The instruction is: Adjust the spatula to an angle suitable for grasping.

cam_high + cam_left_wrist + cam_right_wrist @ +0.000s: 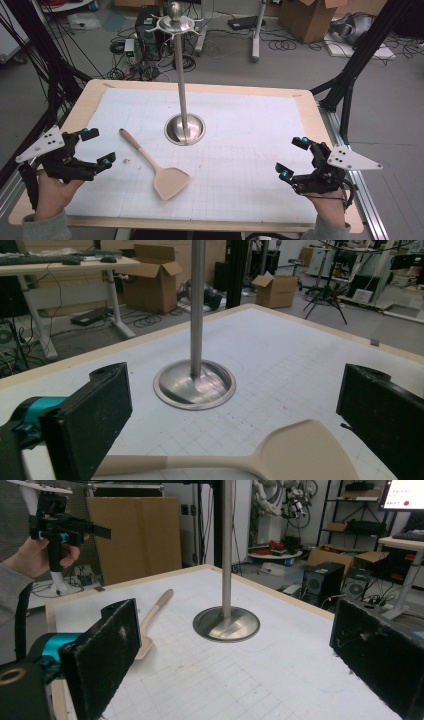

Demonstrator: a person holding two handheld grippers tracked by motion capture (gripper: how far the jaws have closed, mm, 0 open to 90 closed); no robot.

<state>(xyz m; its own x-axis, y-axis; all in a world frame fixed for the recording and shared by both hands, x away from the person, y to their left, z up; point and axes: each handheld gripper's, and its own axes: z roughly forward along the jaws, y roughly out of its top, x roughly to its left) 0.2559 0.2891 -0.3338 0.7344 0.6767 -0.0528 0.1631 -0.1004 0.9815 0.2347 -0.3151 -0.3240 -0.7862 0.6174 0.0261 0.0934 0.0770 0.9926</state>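
Spatula [165,172] on gridded mat [250,150] (cluttered lab)

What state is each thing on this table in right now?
Spatula: lying flat on the mat, untouched.
Metal stand: upright, its hooks empty.
Left gripper: jaws open, nothing held.
Right gripper: jaws open, nothing held.

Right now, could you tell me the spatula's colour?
The spatula is pale beige, clearest in the high view.

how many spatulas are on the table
1. The spatula lies flat on the white mat, left of the stand's round base, nearer the left gripper; its handle points away from the person. Nothing on the table could hide another.
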